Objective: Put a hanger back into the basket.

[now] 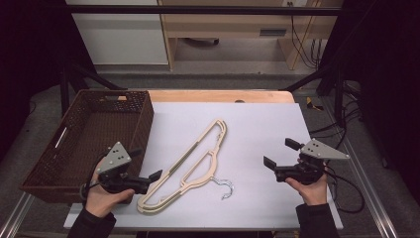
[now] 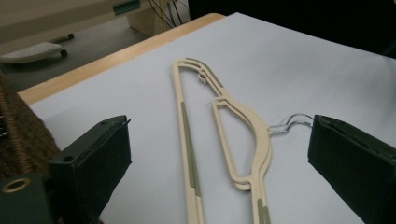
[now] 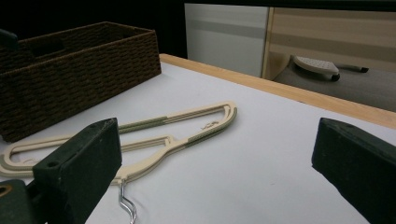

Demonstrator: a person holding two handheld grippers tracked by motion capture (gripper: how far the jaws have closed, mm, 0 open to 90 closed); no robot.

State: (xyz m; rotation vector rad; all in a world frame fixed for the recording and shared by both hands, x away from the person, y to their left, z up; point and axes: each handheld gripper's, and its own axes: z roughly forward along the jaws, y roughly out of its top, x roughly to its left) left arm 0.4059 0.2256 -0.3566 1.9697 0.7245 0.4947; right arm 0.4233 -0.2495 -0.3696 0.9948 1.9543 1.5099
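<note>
Two grippers in play, both empty. Left gripper [image 1: 157, 175]: jaws spread wide with nothing between the pads, tips just beside the lower-left end of the hanger [image 1: 190, 166]. In the left gripper view the hanger [image 2: 224, 140] lies straight ahead between the two open jaws, untouched. Right gripper [image 1: 282, 153]: jaws also wide apart, gripping nothing, held well apart from the hanger at the right of the sheet and pointed toward it.

Hanger: cream plastic with grey-green non-slip strips, lying flat on the white sheet [image 1: 257, 124] that covers the counter [image 1: 218, 95]. It runs diagonally, one end toward the far centre, the other toward the near left. The metal hook [image 1: 225, 188] points toward the person's side, resting on the sheet. From the right gripper view the hanger [image 3: 154, 135] sits between that gripper and the basket [image 3: 70, 70].

Basket [image 1: 89, 134]: brown wicker, at the left edge of the counter, partly overhanging it; what shows of the inside looks empty.

Progress, as judged: at the start. Nothing lifted, nothing gripped. The likely work is to pick the hanger up and move it, probably into the basket; approach, grasp, lift and placing are all left. The left gripper is better placed to take first hold.
</note>
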